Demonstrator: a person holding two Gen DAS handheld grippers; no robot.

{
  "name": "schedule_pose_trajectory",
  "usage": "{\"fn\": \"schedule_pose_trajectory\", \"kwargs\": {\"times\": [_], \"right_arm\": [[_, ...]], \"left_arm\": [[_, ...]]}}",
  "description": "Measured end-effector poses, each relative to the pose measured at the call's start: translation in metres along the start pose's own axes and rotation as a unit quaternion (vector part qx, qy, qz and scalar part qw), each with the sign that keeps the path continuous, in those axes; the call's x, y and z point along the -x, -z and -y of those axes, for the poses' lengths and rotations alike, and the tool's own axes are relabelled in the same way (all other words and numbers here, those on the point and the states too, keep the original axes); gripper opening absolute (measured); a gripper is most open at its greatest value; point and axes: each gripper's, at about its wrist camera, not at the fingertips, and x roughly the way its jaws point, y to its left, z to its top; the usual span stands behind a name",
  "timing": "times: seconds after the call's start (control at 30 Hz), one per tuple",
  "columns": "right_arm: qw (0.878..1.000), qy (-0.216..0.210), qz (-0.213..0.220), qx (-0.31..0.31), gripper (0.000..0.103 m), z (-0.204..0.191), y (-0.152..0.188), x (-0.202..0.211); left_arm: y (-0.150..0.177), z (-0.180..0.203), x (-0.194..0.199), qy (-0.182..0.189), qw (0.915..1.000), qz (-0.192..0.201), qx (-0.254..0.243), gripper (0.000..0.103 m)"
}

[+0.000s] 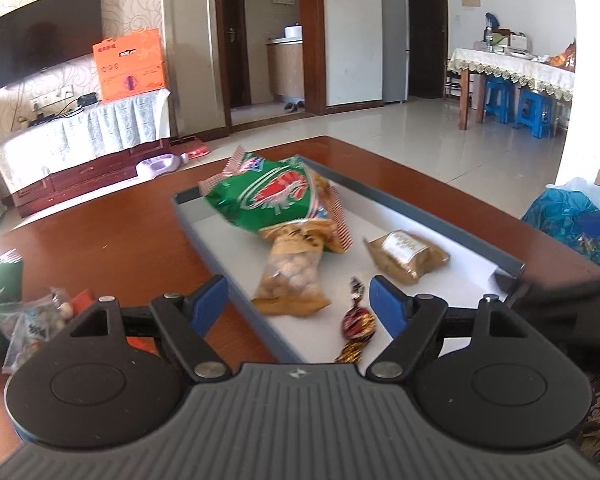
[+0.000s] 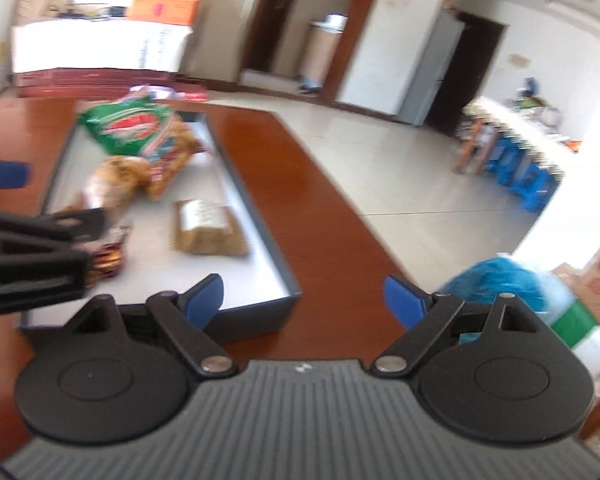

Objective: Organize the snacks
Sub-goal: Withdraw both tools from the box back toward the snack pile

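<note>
- Blue pads on my left tongs (image 1: 298,300) stand spread wide with nothing between them; they hang over the near end of the grey tray (image 1: 428,210).
- Just ahead of the left tongs lie the peanut bag (image 1: 290,280) and, nearer the right pad, a red foil candy (image 1: 358,322); beyond them are a gold packet (image 1: 406,256) and the green snack bag (image 1: 272,192), all inside the tray.
- My right tongs (image 2: 304,300) are also spread and empty, poised over the bare brown desk (image 2: 324,208) past the tray's near right corner.
- Off to the left of the left tongs, loose snacks (image 1: 28,320) sit on the desk outside the tray.
- My read: I'm between pieces, one drop apparently done and more to fetch.
- Next I would swing the left tongs to that loose pile, line the pads across one small packet and pinch lightly, since the wrappers look slippery.
</note>
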Motion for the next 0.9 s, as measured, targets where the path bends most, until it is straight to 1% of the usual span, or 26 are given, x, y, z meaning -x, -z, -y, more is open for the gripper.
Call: {"fn": "schedule_pose_trajectory", "kwargs": {"times": [0.03, 0.07, 0.1, 0.13, 0.17, 0.2, 0.23, 0.27, 0.3, 0.33, 0.37, 0.4, 0.43, 0.47, 0.5, 0.53, 0.57, 0.6, 0.63, 0.67, 0.7, 0.73, 0.77, 0.8, 0.83, 0.9], "right_arm": [[1.000, 0.020, 0.011, -0.001, 0.089, 0.002, -0.001, 0.003], [0.999, 0.038, 0.037, -0.003, 0.089, 0.005, -0.003, 0.011], [0.995, 0.051, 0.086, -0.017, 0.089, 0.010, -0.005, 0.025], [0.987, 0.048, 0.149, -0.041, 0.089, 0.017, -0.005, 0.043], [0.976, 0.029, 0.206, -0.067, 0.099, 0.025, -0.002, 0.059], [0.963, -0.004, 0.248, -0.102, 0.103, 0.034, 0.004, 0.070], [0.953, -0.044, 0.264, -0.138, 0.103, 0.042, 0.009, 0.074], [0.957, -0.088, 0.230, -0.155, 0.103, 0.048, 0.007, 0.068], [0.967, -0.126, 0.165, -0.149, 0.103, 0.048, 0.000, 0.053], [0.972, -0.152, 0.116, -0.135, 0.103, 0.044, -0.002, 0.038], [0.974, -0.167, 0.086, -0.123, 0.103, 0.039, -0.002, 0.027], [0.973, -0.180, 0.084, -0.118, 0.103, 0.037, -0.004, 0.026], [0.969, -0.183, 0.116, -0.116, 0.103, 0.038, -0.004, 0.037], [0.963, -0.179, 0.169, -0.113, 0.103, 0.040, -0.004, 0.055], [0.949, -0.176, 0.235, -0.112, 0.103, 0.041, 0.000, 0.076], [0.934, -0.165, 0.296, -0.114, 0.103, 0.041, 0.006, 0.093], [0.918, -0.154, 0.346, -0.118, 0.103, 0.040, 0.014, 0.102], [0.902, -0.153, 0.382, -0.128, 0.103, 0.039, 0.023, 0.102], [0.902, -0.164, 0.375, -0.133, 0.103, 0.038, 0.027, 0.095], [0.925, -0.188, 0.305, -0.129, 0.103, 0.038, 0.015, 0.082], [0.946, -0.220, 0.210, -0.115, 0.103, 0.038, -0.001, 0.065], [0.951, -0.233, 0.166, -0.121, 0.103, 0.038, -0.004, 0.050], [0.953, -0.227, 0.149, -0.133, 0.103, 0.039, -0.003, 0.043], [0.952, -0.229, 0.150, -0.139, 0.103, 0.040, -0.004, 0.043], [0.949, -0.231, 0.165, -0.138, 0.103, 0.040, -0.004, 0.047], [0.948, -0.240, 0.179, -0.110, 0.103, 0.028, -0.005, 0.060]], "left_arm": [[0.001, -0.001, 0.002, -0.003, 1.0000, -0.001, -0.003, 0.082], [0.002, -0.002, 0.003, -0.006, 1.0000, -0.002, -0.007, 0.082], [0.002, -0.003, 0.005, -0.008, 0.9999, -0.002, -0.009, 0.082], [0.003, -0.004, 0.006, -0.009, 0.9999, -0.002, -0.011, 0.082], [0.004, -0.004, 0.008, -0.011, 0.9998, -0.001, -0.014, 0.082], [0.005, -0.005, 0.010, -0.014, 0.9998, -0.001, -0.015, 0.082], [0.005, -0.006, 0.012, -0.016, 0.9997, 0.000, -0.016, 0.082], [0.006, -0.007, 0.014, -0.018, 0.9997, 0.000, -0.014, 0.082], [0.007, -0.009, 0.016, -0.019, 0.9998, 0.000, -0.011, 0.082], [0.009, -0.010, 0.018, -0.020, 0.9998, -0.001, -0.008, 0.082], [0.010, -0.011, 0.020, -0.021, 0.9998, -0.003, -0.006, 0.082], [0.011, -0.011, 0.021, -0.022, 0.9997, -0.003, -0.006, 0.082], [0.012, -0.011, 0.023, -0.025, 0.9997, -0.003, -0.007, 0.082], [0.013, -0.011, 0.025, -0.026, 0.9996, -0.003, -0.008, 0.082], [0.014, -0.012, 0.026, -0.028, 0.9996, -0.003, -0.009, 0.082], [0.015, -0.013, 0.028, -0.031, 0.9995, -0.002, -0.010, 0.082], [0.016, -0.014, 0.030, -0.034, 0.9994, -0.002, -0.009, 0.082], [0.017, -0.016, 0.032, -0.036, 0.9993, -0.003, -0.009, 0.082], [0.018, -0.018, 0.034, -0.038, 0.9992, -0.003, -0.007, 0.082], [0.019, -0.020, 0.037, -0.041, 0.9991, -0.004, -0.006, 0.082], [0.020, -0.023, 0.039, -0.044, 0.9990, -0.005, -0.004, 0.082], [0.021, -0.025, 0.039, -0.047, 0.9989, -0.005, -0.003, 0.082], [0.024, -0.028, 0.043, -0.053, 0.9986, -0.005, -0.002, 0.082], [0.025, -0.031, 0.045, -0.058, 0.9983, -0.005, -0.001, 0.082], [0.027, -0.035, 0.047, -0.063, 0.9980, -0.006, 0.001, 0.082], [0.033, -0.043, 0.051, -0.075, 0.9971, -0.010, 0.007, 0.082]]}}
